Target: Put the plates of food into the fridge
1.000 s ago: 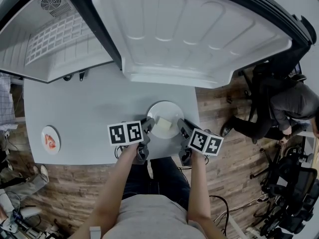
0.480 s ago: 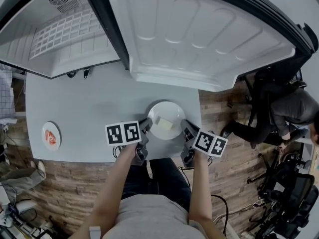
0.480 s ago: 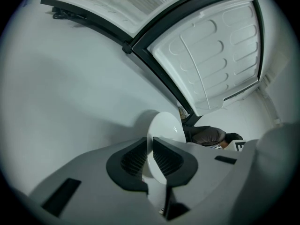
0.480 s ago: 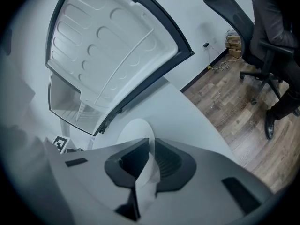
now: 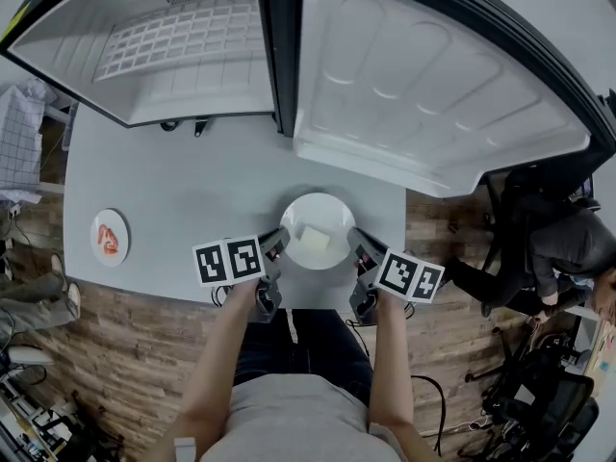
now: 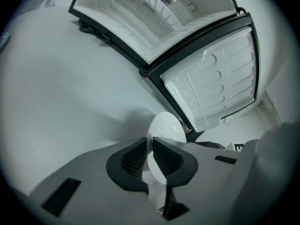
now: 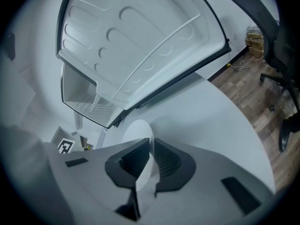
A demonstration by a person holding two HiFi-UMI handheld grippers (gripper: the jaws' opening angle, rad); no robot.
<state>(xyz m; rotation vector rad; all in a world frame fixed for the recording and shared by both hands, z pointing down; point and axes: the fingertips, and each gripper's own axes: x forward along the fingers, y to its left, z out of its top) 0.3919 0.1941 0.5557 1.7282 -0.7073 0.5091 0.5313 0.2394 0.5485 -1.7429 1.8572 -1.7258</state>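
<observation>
**Plate pinched at opposite rims, fridge open ahead**

Head view: A white plate [image 5: 322, 208] with a pale block of food [image 5: 315, 235] is seen at the near edge of the grey table [image 5: 192, 191]. It lies at 6 o'clock from the open fridge [image 5: 192, 56] and its swung-out door [image 5: 433, 94]. Its rim is taken at about 8 o'clock by the left gripper [image 5: 278, 243] and at about 4 o'clock by the right gripper [image 5: 355, 243]. A second plate [image 5: 109, 238], carrying something red, lies well apart at 9 o'clock and is touched by nothing.

Left gripper view: The jaws have just been closing and are pressed onto the plate's thin rim, which stands edge-on between them. The fridge interior is seen at 12 o'clock.

Right gripper view: These jaws have likewise just been closing and are clamped on the opposite rim. The door's inner face fills the view from 11 to 1 o'clock, and wooden floor [image 7: 262, 88] shows at 3 o'clock.

Handling: The plate is judged to be stiff, glossy and breakable, and of moderate weight. Its smooth rim could slip from a shallow pinch, so a deep bite at both edges is favoured. The plate should be kept level, since the loose food could slide.
</observation>
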